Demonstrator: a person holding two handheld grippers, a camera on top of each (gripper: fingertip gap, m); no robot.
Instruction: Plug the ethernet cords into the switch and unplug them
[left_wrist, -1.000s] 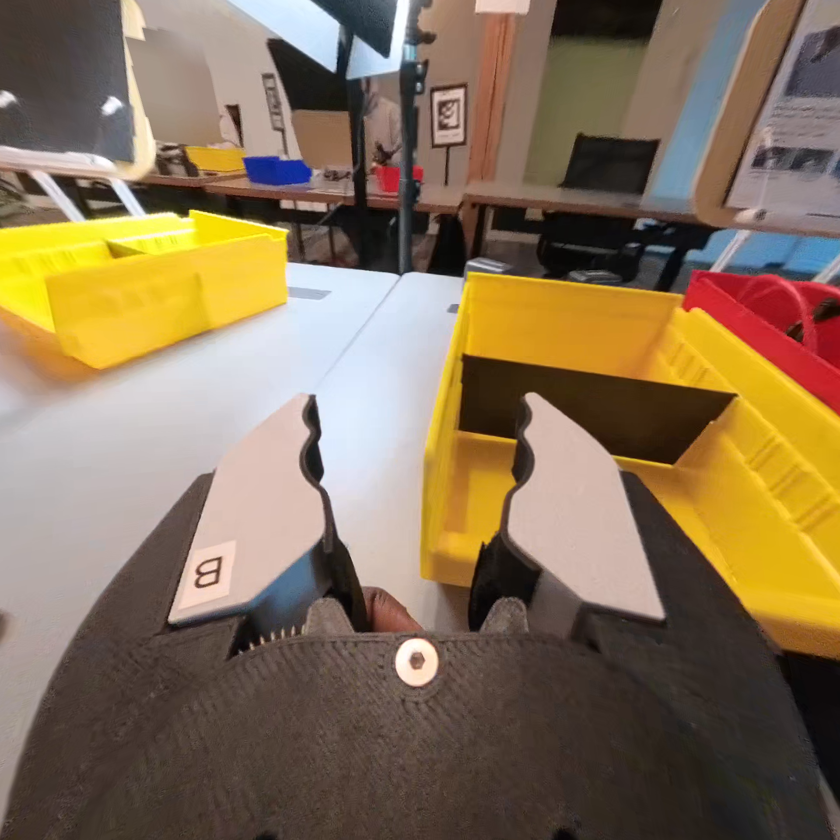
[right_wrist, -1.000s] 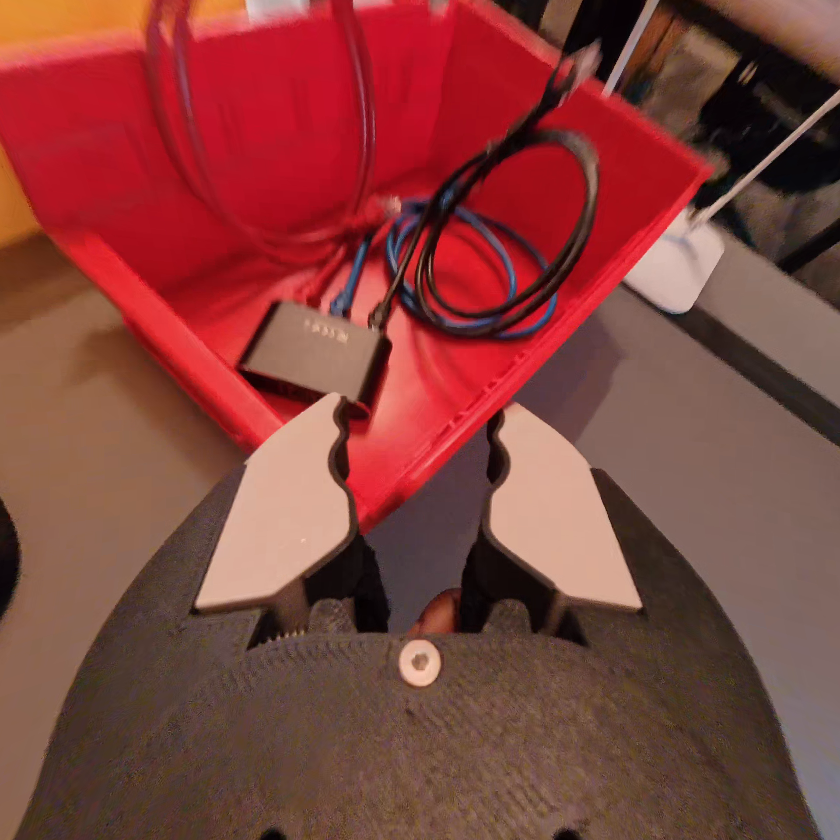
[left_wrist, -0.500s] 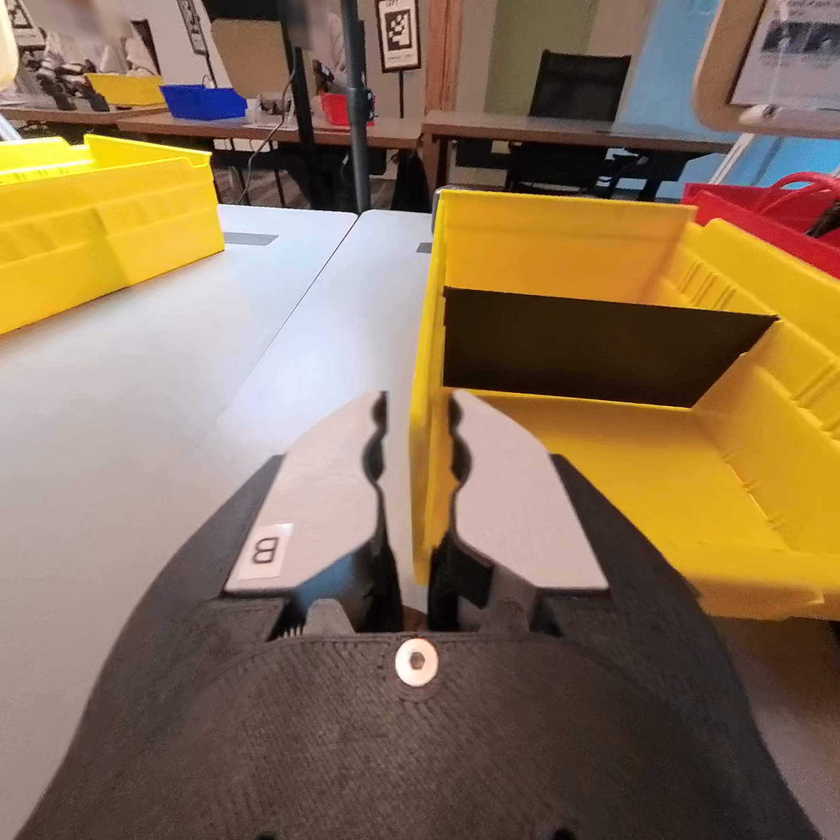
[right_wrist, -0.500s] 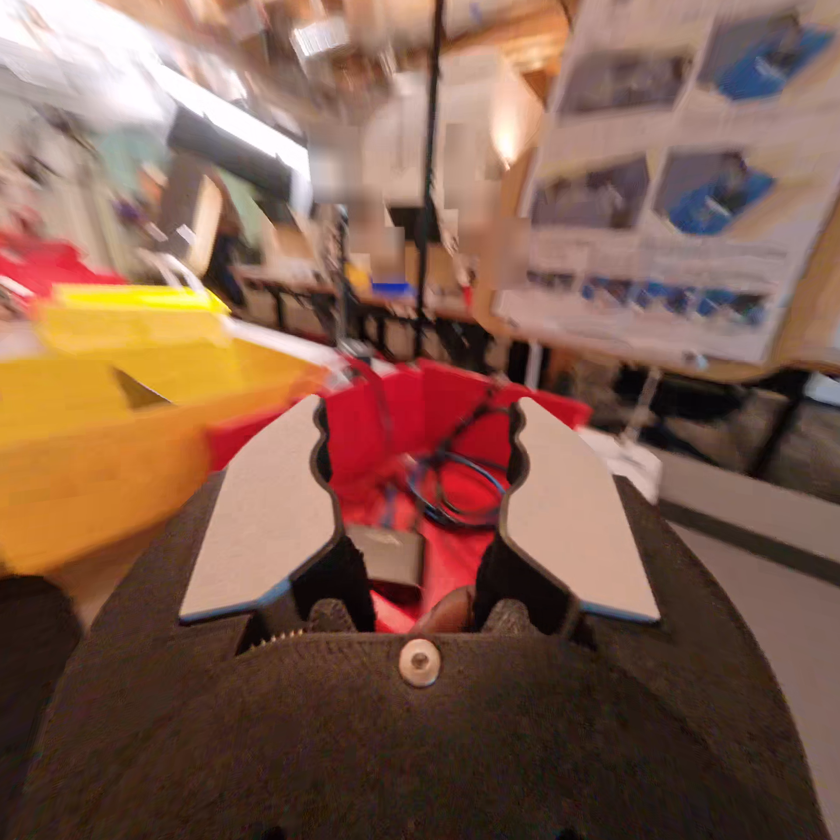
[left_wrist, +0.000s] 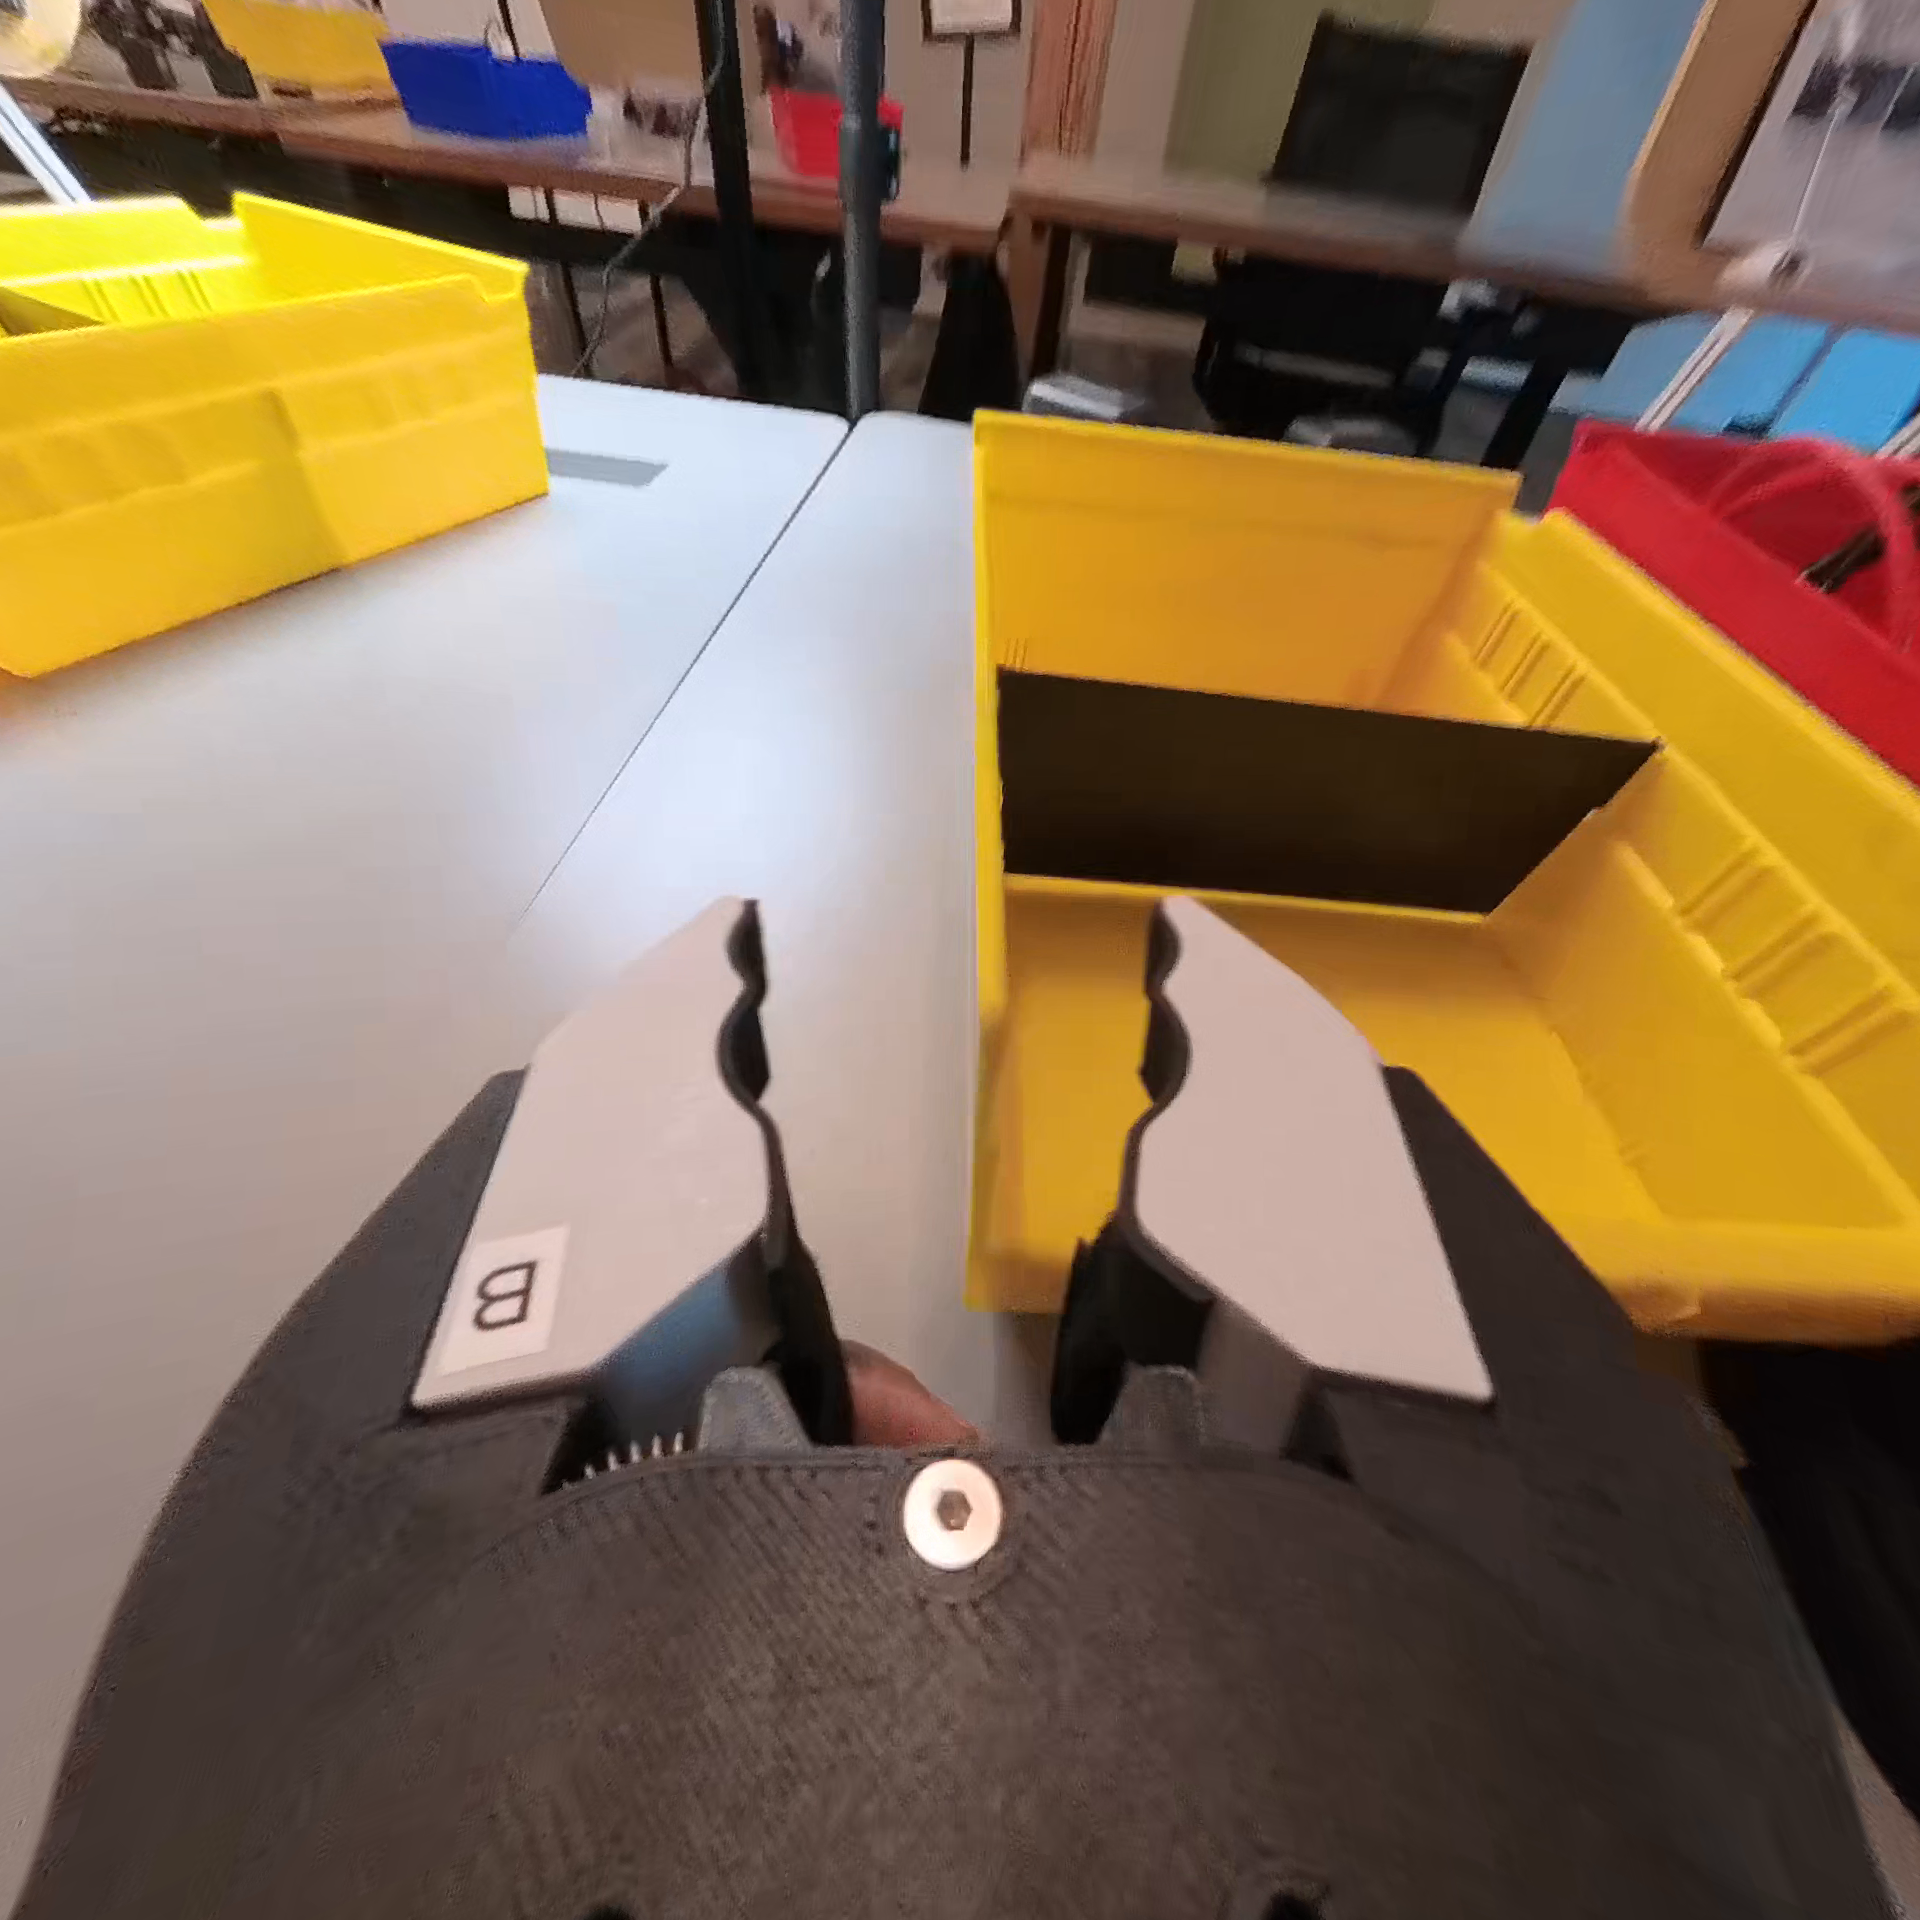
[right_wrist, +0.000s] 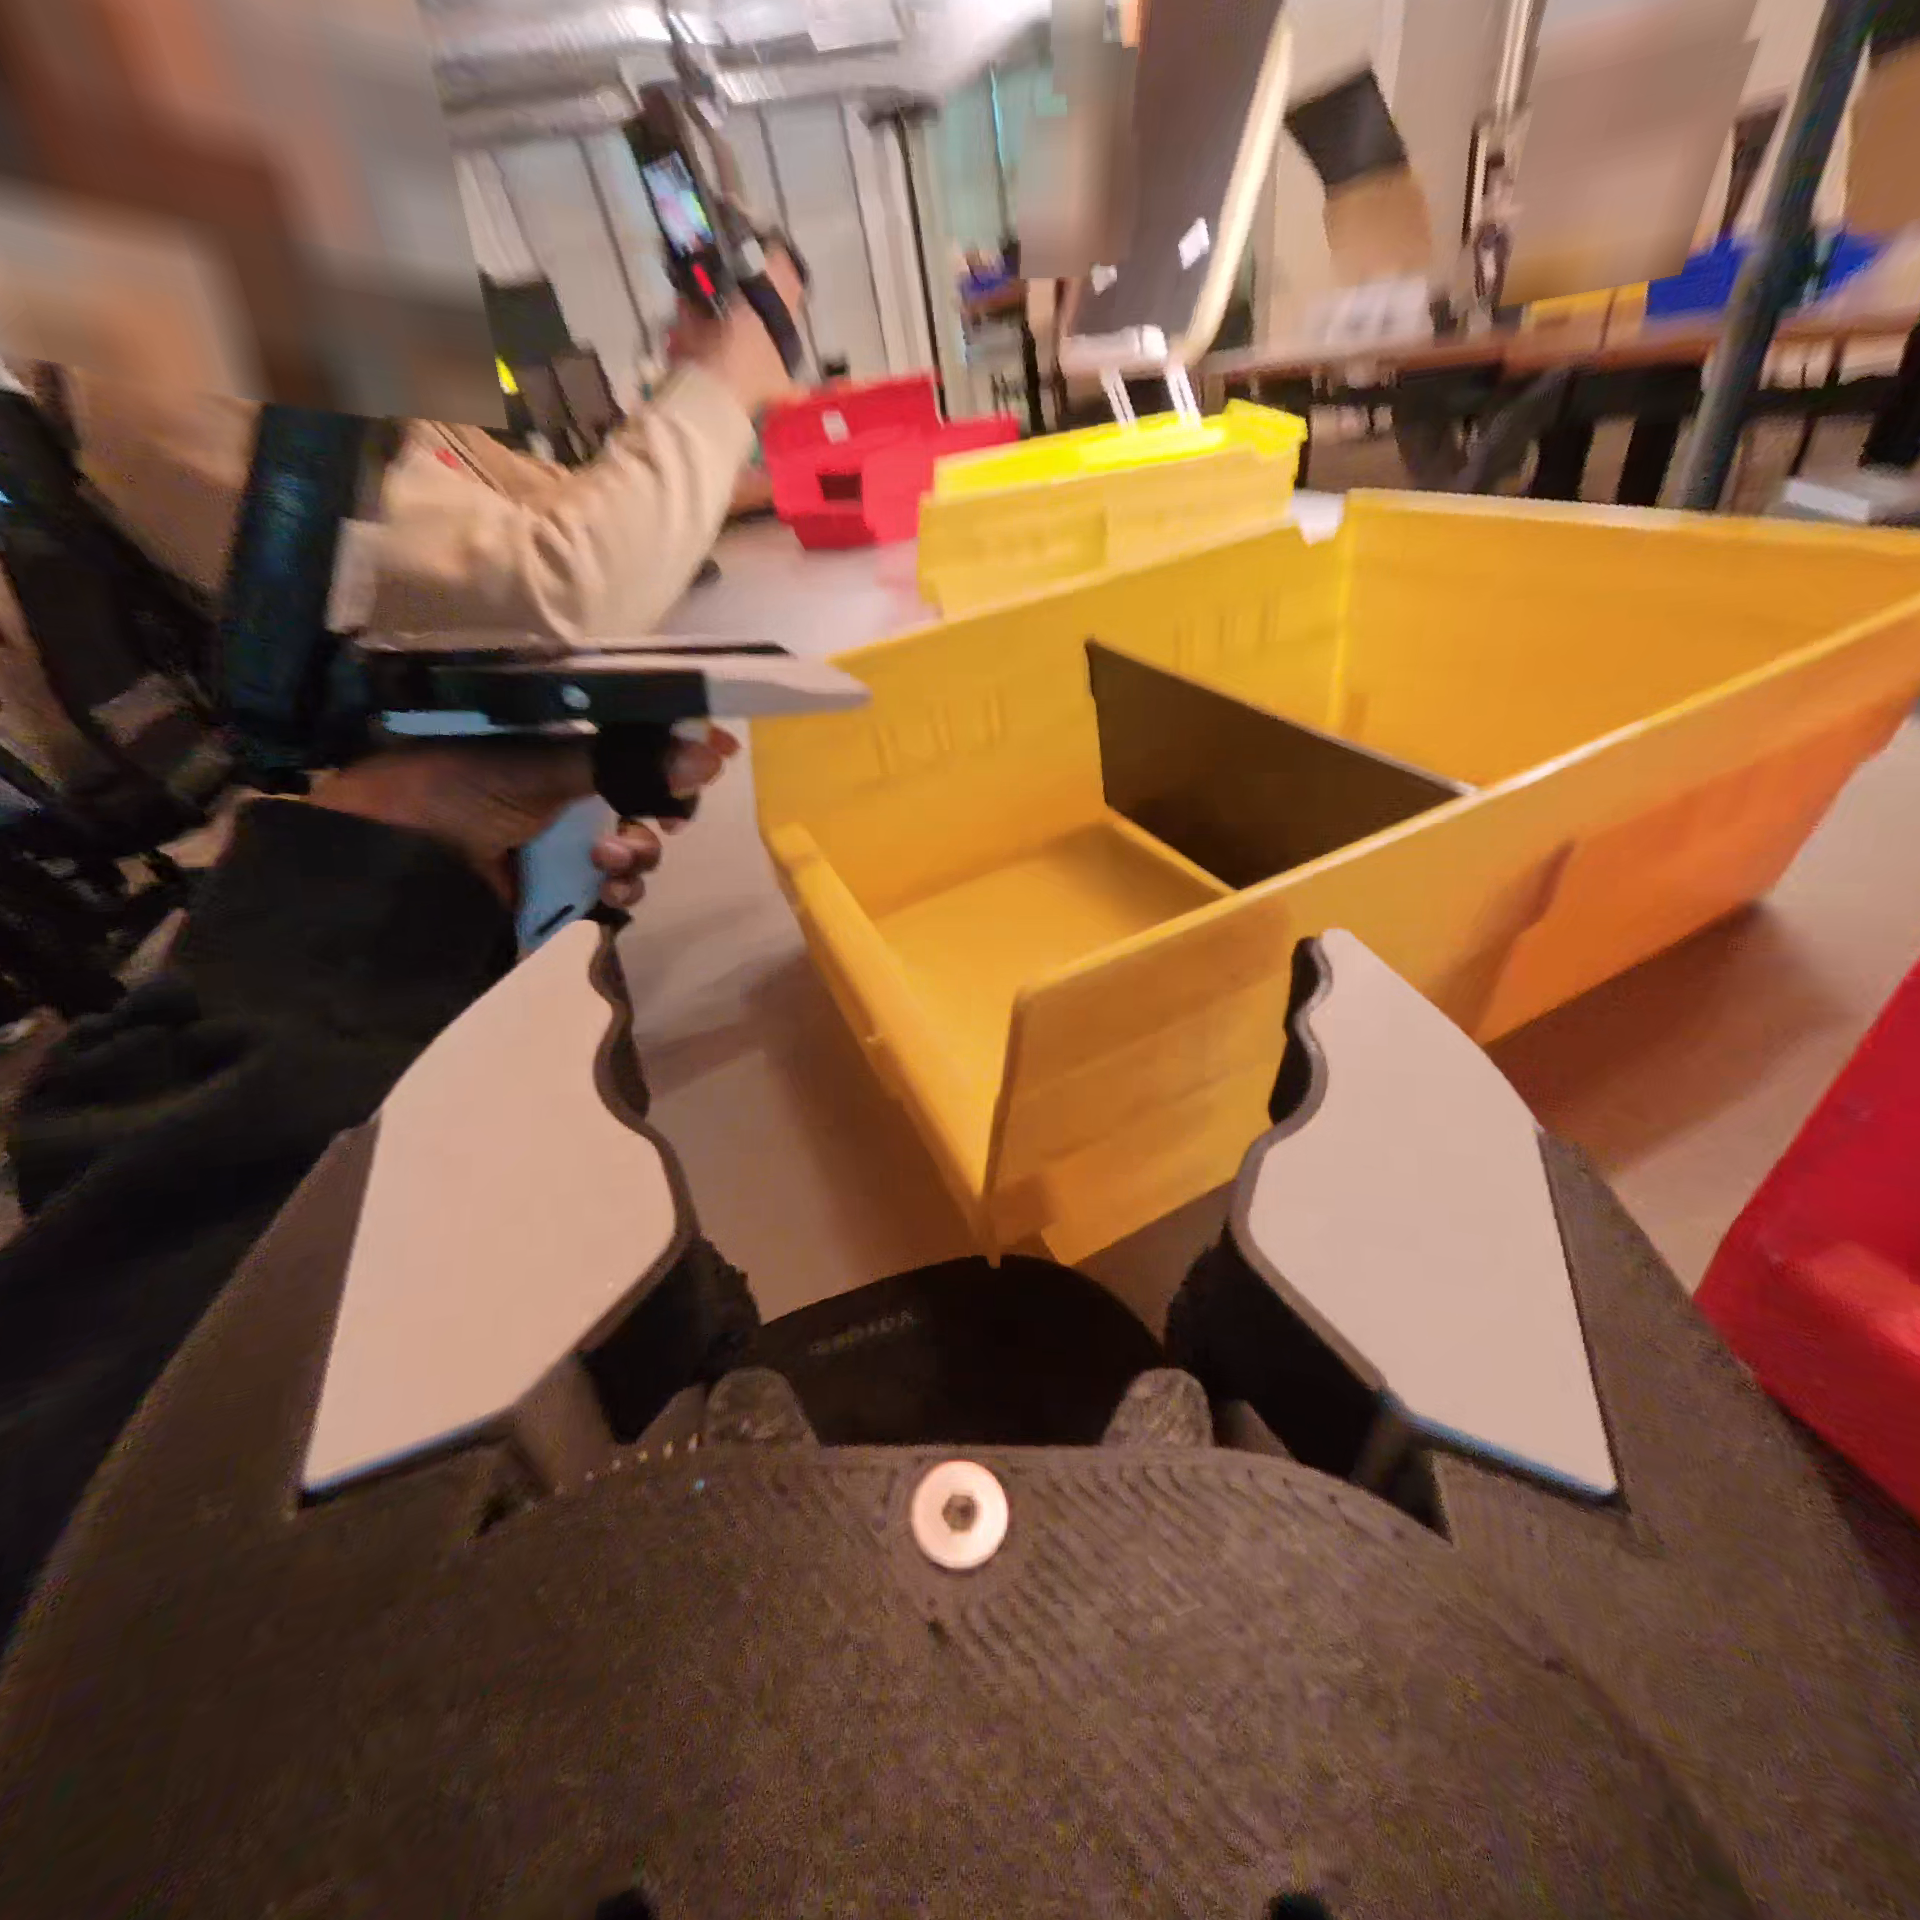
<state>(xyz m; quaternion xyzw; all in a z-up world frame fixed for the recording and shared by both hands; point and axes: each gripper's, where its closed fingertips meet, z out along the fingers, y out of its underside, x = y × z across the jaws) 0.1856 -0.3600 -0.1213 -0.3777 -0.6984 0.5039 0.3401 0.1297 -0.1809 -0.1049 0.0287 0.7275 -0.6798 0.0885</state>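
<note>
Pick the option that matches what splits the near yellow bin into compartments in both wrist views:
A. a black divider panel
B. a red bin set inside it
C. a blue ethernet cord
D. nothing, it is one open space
A: a black divider panel stands across the inside of the yellow bin, wall to wall, and the right wrist view shows the same dark panel separating two compartments.

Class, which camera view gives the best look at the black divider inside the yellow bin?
The left wrist view: the black divider faces the camera, spanning the yellow bin wall to wall. The right wrist view shows the divider obliquely and blurred.
</note>
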